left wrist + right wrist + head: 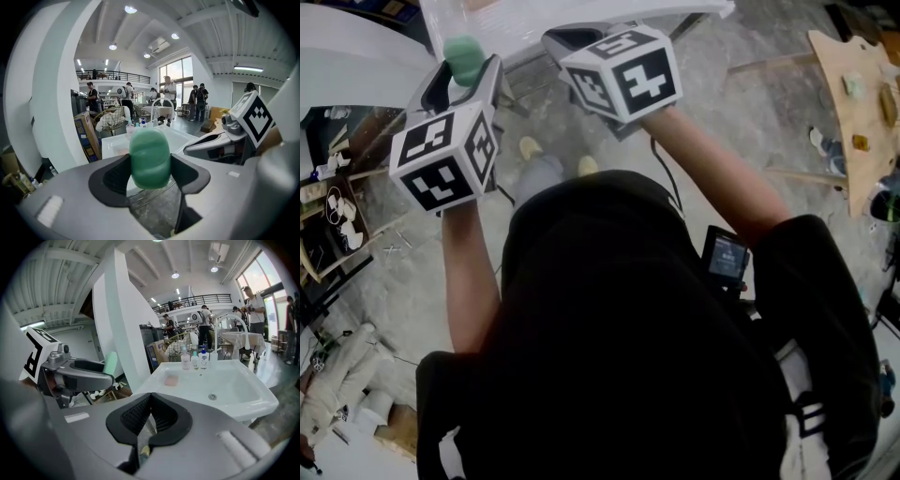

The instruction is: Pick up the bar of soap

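- Bright daylight enters through tall windows (180, 77); ceiling lamps (131, 9) add glare spots.
- Gripper views bow strongly, with dark corners.
- The near bar of soap (149, 158) looks soft.

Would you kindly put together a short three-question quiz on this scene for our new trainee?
1. True or false: the left gripper holds the green soap between its jaws.
2. The right gripper has its jaws: A) wide apart; B) together, with nothing between them; C) shut on a bottle.
3. What colour is the bar lying on the sink?

Key: 1 true; 2 B; 3 pink.
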`<state>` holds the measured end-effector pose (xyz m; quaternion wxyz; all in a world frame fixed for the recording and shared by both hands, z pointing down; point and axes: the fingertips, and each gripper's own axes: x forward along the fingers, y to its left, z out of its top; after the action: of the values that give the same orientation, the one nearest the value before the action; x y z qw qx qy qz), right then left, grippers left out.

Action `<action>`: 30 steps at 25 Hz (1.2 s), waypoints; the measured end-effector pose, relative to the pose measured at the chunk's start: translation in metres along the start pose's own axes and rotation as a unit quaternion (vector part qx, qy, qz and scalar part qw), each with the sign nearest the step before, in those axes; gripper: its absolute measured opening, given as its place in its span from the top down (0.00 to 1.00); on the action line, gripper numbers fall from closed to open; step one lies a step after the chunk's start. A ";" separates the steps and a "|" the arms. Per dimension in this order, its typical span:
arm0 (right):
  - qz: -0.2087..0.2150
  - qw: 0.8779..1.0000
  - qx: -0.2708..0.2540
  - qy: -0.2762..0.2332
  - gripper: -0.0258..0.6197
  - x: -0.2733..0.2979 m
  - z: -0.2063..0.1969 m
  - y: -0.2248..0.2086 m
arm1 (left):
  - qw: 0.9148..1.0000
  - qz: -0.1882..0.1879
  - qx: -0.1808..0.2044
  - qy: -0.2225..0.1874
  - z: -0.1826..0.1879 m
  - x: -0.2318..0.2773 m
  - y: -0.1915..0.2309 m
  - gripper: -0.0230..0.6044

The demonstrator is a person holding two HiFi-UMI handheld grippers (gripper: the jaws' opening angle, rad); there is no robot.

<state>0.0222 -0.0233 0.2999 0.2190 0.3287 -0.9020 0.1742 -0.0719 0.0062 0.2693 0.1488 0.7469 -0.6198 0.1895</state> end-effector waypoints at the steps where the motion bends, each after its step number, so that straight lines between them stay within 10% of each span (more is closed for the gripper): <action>1: 0.000 1.000 -0.002 0.000 0.94 -0.001 0.000 0.002 | 1.000 0.001 0.001 -0.001 0.000 -0.002 0.000 0.54; 30: 0.009 1.000 -0.010 0.002 0.94 -0.002 0.003 0.012 | 1.000 0.013 0.005 -0.002 0.001 -0.016 0.006 0.54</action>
<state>0.0142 -0.0149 0.2943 0.2224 0.3184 -0.9061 0.1679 -0.0801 0.0182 0.2608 0.1413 0.7401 -0.6286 0.1928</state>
